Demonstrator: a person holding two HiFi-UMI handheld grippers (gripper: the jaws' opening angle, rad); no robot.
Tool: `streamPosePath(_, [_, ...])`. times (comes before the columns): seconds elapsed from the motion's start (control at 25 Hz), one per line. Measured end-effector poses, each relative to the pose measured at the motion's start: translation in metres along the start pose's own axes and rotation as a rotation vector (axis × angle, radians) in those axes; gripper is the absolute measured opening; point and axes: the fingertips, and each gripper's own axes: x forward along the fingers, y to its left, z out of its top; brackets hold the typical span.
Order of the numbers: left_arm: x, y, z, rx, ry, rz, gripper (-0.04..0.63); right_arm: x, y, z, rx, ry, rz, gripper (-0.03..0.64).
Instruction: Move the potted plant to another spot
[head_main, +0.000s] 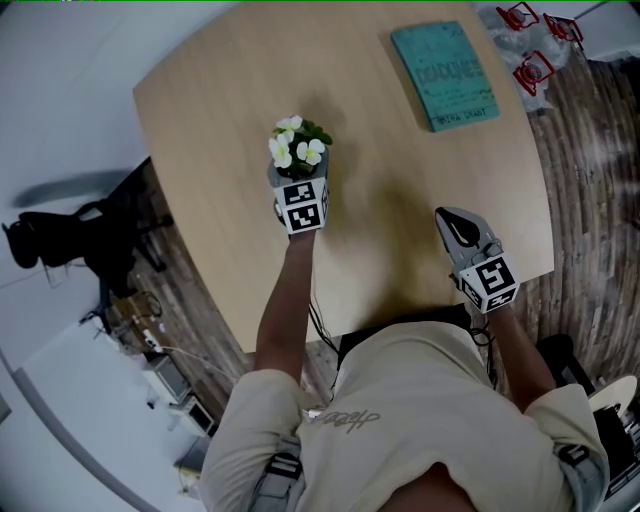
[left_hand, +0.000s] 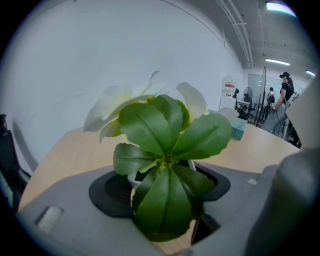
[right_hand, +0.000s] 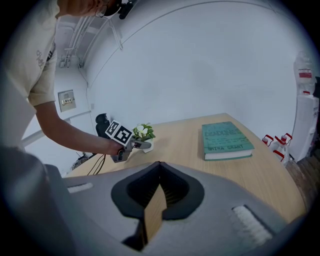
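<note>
The tabletop (head_main: 380, 160) is bare across its broad middle, between the potted plant (head_main: 298, 148) at the left and the teal book (head_main: 445, 75) lying flat in the far right corner. It is bare again on the strip beyond the plant, up to the far edge by the white wall (head_main: 60, 90). On the left, the left gripper (head_main: 298, 185), jaws around the plant's pot, and its forearm (head_main: 285, 290) block the way in from the near edge, while the right gripper (head_main: 450, 218), jaws together, takes up the near right corner.
</note>
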Motion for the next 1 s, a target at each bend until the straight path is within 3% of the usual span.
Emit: streamPosePath(1.0, [0.0026,-0.0018,0.0071,0.031,0.018,-0.006,0.385,0.0057,-0.0001,-0.0060,0.019,0.014,0.016,0.002])
